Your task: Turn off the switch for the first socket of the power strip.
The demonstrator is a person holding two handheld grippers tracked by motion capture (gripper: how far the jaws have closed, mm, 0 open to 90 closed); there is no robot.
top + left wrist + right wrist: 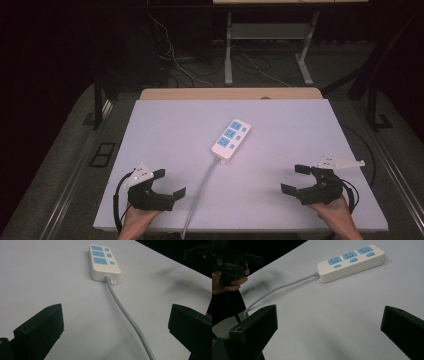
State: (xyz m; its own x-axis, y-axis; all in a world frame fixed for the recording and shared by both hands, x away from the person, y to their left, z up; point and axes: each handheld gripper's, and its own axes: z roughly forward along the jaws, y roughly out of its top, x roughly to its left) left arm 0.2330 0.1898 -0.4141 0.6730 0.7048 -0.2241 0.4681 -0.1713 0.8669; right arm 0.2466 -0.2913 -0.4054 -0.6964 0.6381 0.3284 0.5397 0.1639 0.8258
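A white power strip (230,138) with three blue sockets and small blue switches lies near the middle of the white table (165,130). Its grey cable (201,187) runs toward the table's front edge. My left gripper (169,183) is held at the front left, open, nothing between its jaws. My right gripper (296,178) is held at the front right, also open and empty. In the left gripper view the power strip (103,262) lies ahead and its cable (127,317) passes between the jaws. In the right gripper view the power strip (352,262) lies ahead, with the cable (279,288) curving left.
A wooden board edge (230,93) shows behind the white table. Beyond it stand metal table legs (228,50) and loose cables on the floor (175,65). The other hand and its gripper (230,265) show at the upper left of the right gripper view.
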